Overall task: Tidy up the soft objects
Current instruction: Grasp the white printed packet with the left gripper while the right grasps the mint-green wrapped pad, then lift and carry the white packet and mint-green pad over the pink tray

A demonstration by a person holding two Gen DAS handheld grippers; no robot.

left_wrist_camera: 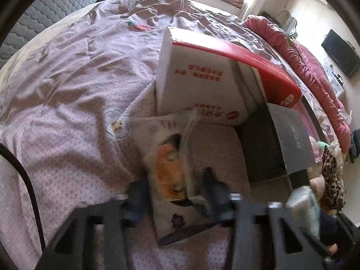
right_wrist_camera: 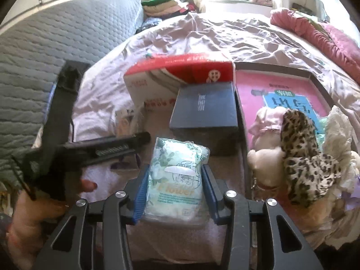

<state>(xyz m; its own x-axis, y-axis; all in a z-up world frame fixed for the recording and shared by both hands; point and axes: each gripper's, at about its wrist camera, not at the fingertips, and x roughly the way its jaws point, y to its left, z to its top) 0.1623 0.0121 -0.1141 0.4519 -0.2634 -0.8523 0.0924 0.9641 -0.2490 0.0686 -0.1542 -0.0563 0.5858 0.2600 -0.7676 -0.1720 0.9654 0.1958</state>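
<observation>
Tissue pack with green floral print is sitting clamped between the right gripper pads, raised over the bed, in front of the dark box. The left gripper is straddling a flat orange-printed packet lying on the bed by the red-and-white box; jaws partly closed around it, contact too blurred to tell. Step looks like pick-up. Next: confirming left grip, then carrying both to the soft toys.
</observation>
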